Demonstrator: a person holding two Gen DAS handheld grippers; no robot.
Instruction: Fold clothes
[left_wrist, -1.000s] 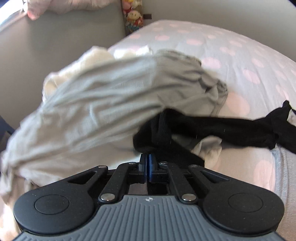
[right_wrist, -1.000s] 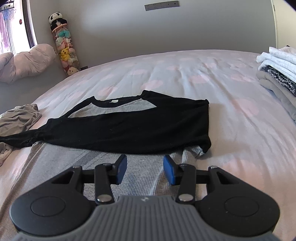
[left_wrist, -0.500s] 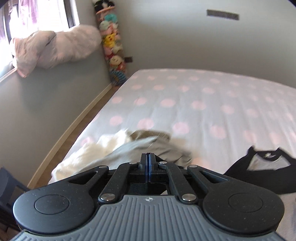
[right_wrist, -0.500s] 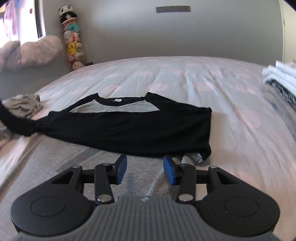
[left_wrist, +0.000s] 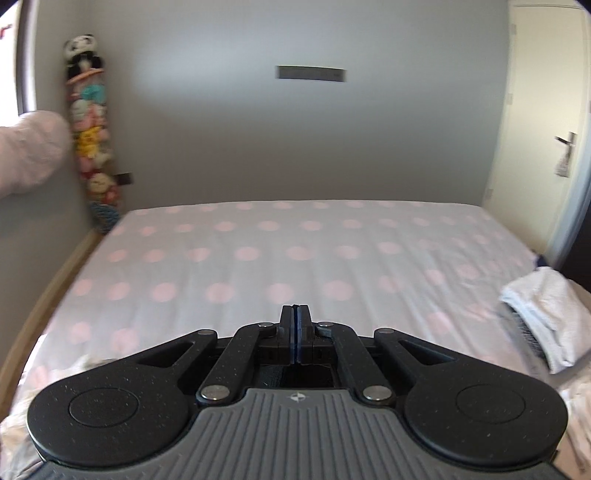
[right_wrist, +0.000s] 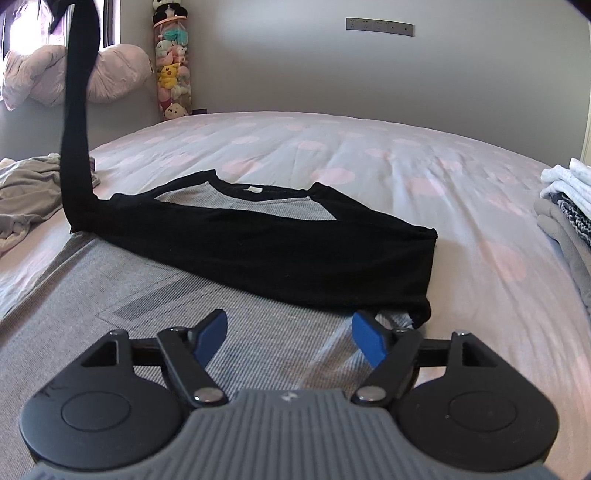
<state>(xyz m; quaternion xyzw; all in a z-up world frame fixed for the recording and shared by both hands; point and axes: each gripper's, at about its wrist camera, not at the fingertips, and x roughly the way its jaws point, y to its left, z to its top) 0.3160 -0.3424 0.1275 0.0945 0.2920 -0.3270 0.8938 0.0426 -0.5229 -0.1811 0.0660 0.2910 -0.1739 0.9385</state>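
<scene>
**Black sleeve lifted high, right gripper spread over grey knit**

Blue-padded fingers (right_wrist: 212, 334) of the right gripper (right_wrist: 290, 336) stand wide apart, holding nothing, low over the grey ribbed body of a shirt (right_wrist: 229, 258) spread on the bed. Just beyond the fingertips a black band of the same shirt lies folded across the grey, running from the left side to a folded edge on the right, with the neckline and a small white label farther back. From the band's left end a long black sleeve (right_wrist: 75, 122) rises steeply off the bed and runs out of the top left corner of the right wrist view; what holds its upper end is out of sight there.

In the left wrist view the left gripper (left_wrist: 294, 332) has its two fingers pressed together, only a thin seam showing between them. Dark material shows in the gap behind the fingers, but the pictures do not make plain whether cloth is pinched in them. This gripper is raised and looks out level across the bedsheet (left_wrist: 295, 254), pale grey with pink dots.

A crumpled beige garment (right_wrist: 26, 199) lies at the left side of the bed, beside the sleeve's base. A stack of folded clothes (right_wrist: 565, 206) sits at the right edge. Against the far wall a tall column of stuffed toys (right_wrist: 171, 62) stands in the corner, next to a pinkish pillow (right_wrist: 55, 75) by the window.
</scene>
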